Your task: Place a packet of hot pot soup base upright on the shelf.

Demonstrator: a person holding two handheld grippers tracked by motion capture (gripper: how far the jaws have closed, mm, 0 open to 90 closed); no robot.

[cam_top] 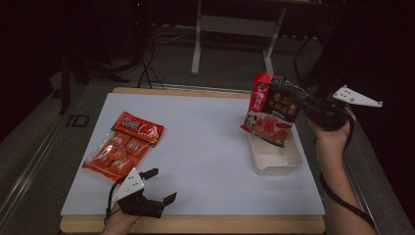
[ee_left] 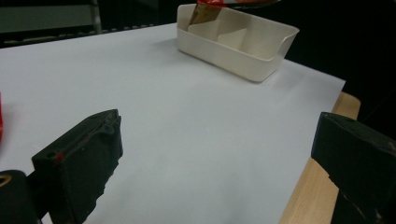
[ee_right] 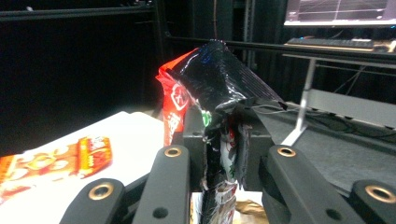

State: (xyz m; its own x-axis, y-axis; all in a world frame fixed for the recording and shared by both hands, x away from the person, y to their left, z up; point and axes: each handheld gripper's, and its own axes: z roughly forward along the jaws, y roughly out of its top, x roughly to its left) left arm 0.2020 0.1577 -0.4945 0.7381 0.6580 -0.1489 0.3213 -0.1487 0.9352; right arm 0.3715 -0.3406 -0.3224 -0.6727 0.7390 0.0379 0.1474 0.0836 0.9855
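A black and red food packet (cam_top: 274, 108) hangs upright over the cream plastic bin (cam_top: 274, 157) at the right of the white mat. My right gripper (cam_top: 307, 108) is shut on the packet's right edge. In the right gripper view the packet (ee_right: 215, 98) stands pinched between the two black jaws. An orange snack packet (cam_top: 123, 146) lies flat at the left of the mat. My left gripper (cam_top: 160, 185) rests open near the mat's front edge, just below that orange packet, holding nothing. In the left gripper view the bin (ee_left: 236, 39) stands far ahead between the spread jaws.
The white mat (cam_top: 195, 152) covers a wooden board (cam_top: 195, 225) whose edge shows at the front. Metal table legs (cam_top: 196, 44) and cables stand on the floor behind. The bin has inner dividers (ee_left: 224, 35).
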